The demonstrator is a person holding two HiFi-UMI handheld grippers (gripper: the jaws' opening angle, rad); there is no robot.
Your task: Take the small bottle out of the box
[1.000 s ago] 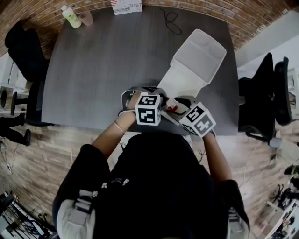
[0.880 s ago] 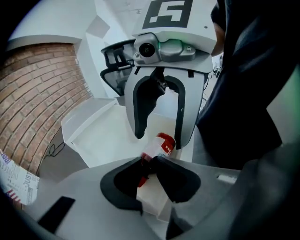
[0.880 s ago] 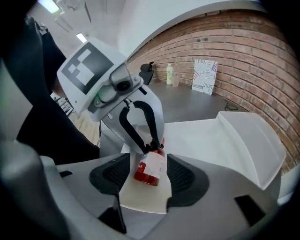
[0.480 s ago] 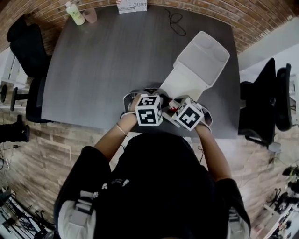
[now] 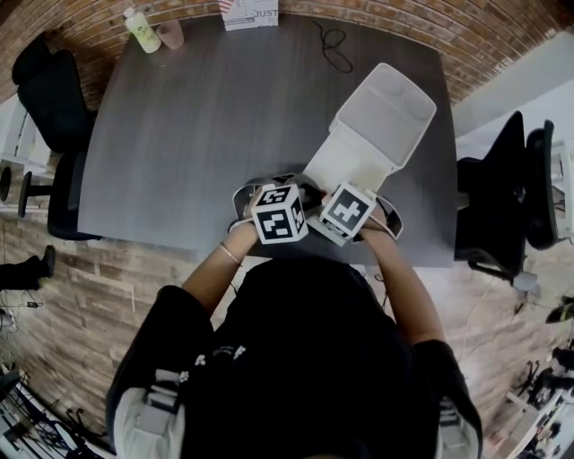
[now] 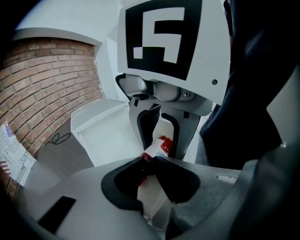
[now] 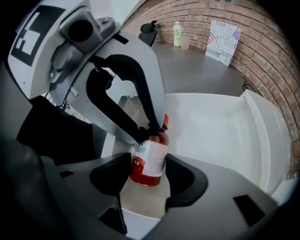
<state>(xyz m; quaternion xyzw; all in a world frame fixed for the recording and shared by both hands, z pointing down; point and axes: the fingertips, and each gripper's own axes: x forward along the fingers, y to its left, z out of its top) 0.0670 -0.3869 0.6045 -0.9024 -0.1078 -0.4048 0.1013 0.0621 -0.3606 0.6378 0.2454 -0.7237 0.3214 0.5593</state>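
The small red bottle [image 7: 150, 159] with a white label hangs over the near end of the open white box [image 7: 211, 126]. My right gripper [image 7: 149, 176] is shut on its lower body. My left gripper [image 6: 149, 165] is shut on the bottle's [image 6: 161, 146] red top, its fingers [image 7: 140, 108] meeting at the cap. In the head view both grippers' marker cubes sit side by side, left gripper [image 5: 296, 208], right gripper [image 5: 332, 212], at the table's near edge, and they hide the bottle there. The box [image 5: 354, 160] lies ahead with its lid [image 5: 387, 108] folded back.
On the dark table [image 5: 206, 134], a green bottle [image 5: 142, 30], a pink cup [image 5: 170, 34] and a printed sign [image 5: 249, 12] stand at the far edge, with a black cable [image 5: 332, 45] nearby. Office chairs [image 5: 45, 99] [image 5: 511, 188] flank the table.
My right gripper has moved left, up against the left one. The bottle, seen between the two cubes earlier, is now hidden under them in the head view.
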